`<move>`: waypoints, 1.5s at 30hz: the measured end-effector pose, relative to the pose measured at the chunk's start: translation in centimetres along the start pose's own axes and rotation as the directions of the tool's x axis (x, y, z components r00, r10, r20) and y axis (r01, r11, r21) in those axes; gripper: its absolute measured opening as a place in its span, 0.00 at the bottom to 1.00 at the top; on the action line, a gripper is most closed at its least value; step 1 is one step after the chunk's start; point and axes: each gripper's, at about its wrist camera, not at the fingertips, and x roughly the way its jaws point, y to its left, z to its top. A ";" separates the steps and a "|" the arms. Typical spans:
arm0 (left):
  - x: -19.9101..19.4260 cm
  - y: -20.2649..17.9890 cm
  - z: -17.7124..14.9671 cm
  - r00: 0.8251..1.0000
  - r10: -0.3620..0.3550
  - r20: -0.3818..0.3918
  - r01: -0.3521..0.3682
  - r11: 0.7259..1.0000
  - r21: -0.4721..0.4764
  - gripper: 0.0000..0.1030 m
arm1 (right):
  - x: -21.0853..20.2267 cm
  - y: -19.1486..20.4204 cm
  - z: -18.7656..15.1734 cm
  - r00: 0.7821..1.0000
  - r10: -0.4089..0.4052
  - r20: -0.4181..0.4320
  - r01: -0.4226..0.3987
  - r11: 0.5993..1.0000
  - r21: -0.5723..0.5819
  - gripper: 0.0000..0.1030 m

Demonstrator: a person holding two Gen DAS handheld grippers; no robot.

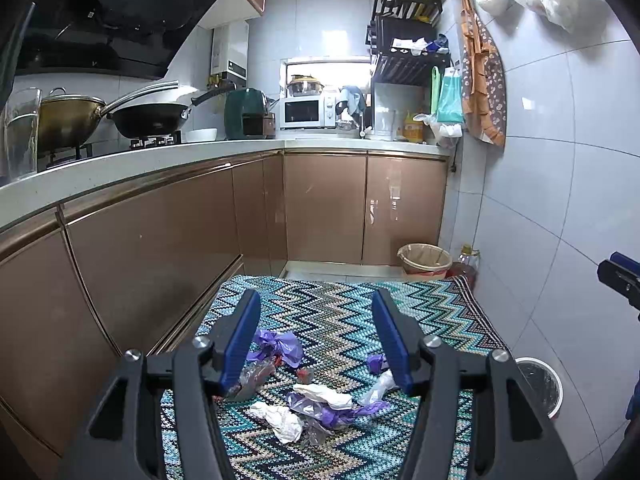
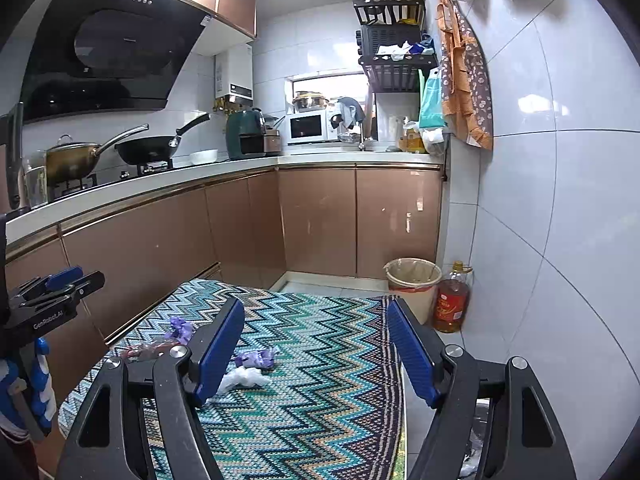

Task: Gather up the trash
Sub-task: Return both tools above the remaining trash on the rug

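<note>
Trash lies on a zigzag-patterned cloth (image 1: 340, 320): a purple plastic bag (image 1: 276, 346), crumpled white paper (image 1: 280, 418), another white wad (image 1: 324, 394), a purple-and-clear wrapper (image 1: 332, 414), a clear wrapper (image 1: 252, 380) and a small purple scrap (image 1: 376, 362). My left gripper (image 1: 316, 300) is open and empty, held above the pile. My right gripper (image 2: 316, 308) is open and empty above the cloth's (image 2: 320, 360) right part, with a purple scrap (image 2: 258, 358) and white plastic (image 2: 242, 378) near its left finger (image 2: 220, 352). A white-rimmed bin (image 1: 542, 386) stands beside the cloth at the right.
Brown cabinets (image 1: 160, 240) with a white counter run along the left and back. A lined waste basket (image 1: 424, 260) and an oil bottle (image 2: 450, 300) stand in the far right corner. A tiled wall (image 1: 560, 200) closes the right side. Pans sit on the stove (image 1: 152, 118).
</note>
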 end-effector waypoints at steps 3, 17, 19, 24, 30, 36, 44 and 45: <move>0.4 -0.3 0.0 1.000 -0.003 0.000 0.003 1.000 -0.008 0.62 | 0.1 -0.2 -0.1 1.000 -0.018 -0.004 0.018 1.000 -0.004 0.72; 1.2 -1.3 -0.5 1.000 -0.020 0.004 0.020 1.000 0.005 0.67 | 1.7 -1.5 -1.8 0.997 -0.050 -0.052 0.051 0.998 0.021 0.89; 1.1 -1.4 -0.5 1.000 -0.026 0.013 0.026 1.000 0.003 0.67 | 1.6 -1.8 -1.9 0.997 -0.053 -0.053 0.054 0.998 0.024 0.91; 0.9 -2.4 -0.5 0.999 -0.020 0.030 0.019 1.000 0.021 0.67 | 1.4 -2.6 -2.3 0.997 -0.056 -0.054 0.058 0.998 0.034 0.95; 0.6 -3.5 -0.5 0.999 -0.017 0.038 0.015 0.999 0.048 0.67 | 1.1 -3.6 -2.8 0.997 -0.053 -0.053 0.056 0.997 0.062 0.96; 0.5 -4.4 -0.6 1.000 -0.011 0.025 0.009 0.997 0.081 0.67 | 0.6 -4.1 -3.0 0.998 -0.042 -0.050 0.046 0.996 0.077 0.96; 0.2 -5.1 -0.8 1.000 -0.003 0.020 0.000 0.995 0.104 0.67 | 0.1 -4.4 -3.3 0.998 -0.031 -0.046 0.035 0.996 0.087 0.96; 0.1 -5.2 -0.8 1.000 -0.002 0.020 0.000 0.994 0.105 0.67 | 0.0 -4.4 -3.3 0.999 -0.031 -0.044 0.034 0.995 0.090 0.96</move>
